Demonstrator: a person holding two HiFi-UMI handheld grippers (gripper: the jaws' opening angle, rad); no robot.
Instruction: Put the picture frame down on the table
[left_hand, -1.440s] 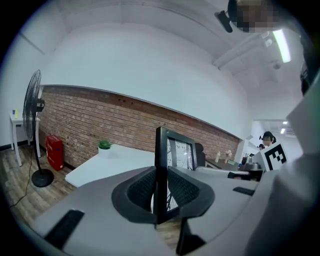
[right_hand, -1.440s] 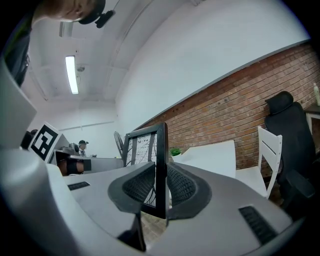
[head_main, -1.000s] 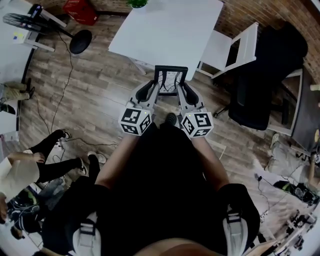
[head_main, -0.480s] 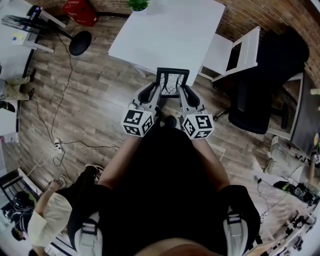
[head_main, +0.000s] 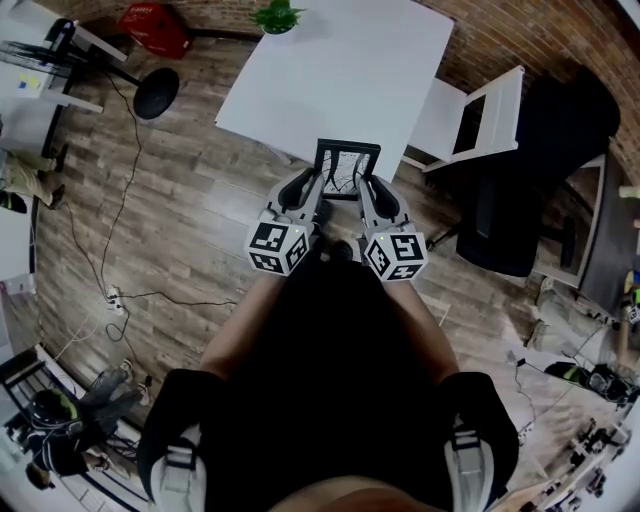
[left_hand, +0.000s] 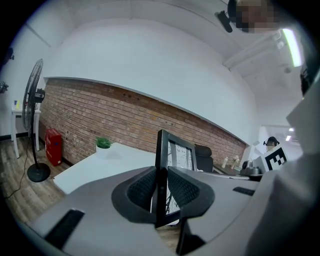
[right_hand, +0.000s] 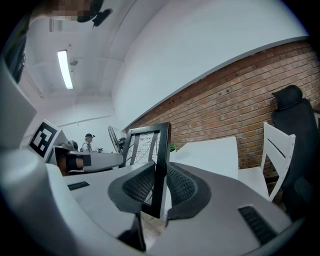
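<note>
The picture frame (head_main: 347, 170) is thin, black and rectangular, with a pale print of dark branching lines, and stands upright between both grippers. The left gripper (head_main: 314, 186) clamps its left edge with ribbed grey jaws; the right gripper (head_main: 366, 187), its jaws just closing tighter, clamps the right edge. A smooth white table (head_main: 340, 70) lies just ahead of them

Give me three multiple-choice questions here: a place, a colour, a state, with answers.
1. Where on the table is the plant? A) far edge B) near edge C) middle
2. What colour is the picture frame? A) white B) black C) red
3. How is the picture frame held? A) one gripper B) lying on the table C) left gripper and right gripper, one per side
Answers: 1 A, farthest from the person. 2 B, black in every view. 3 C, each gripper view shows jaws pressing a side; the right jaws just closed slightly.
</note>
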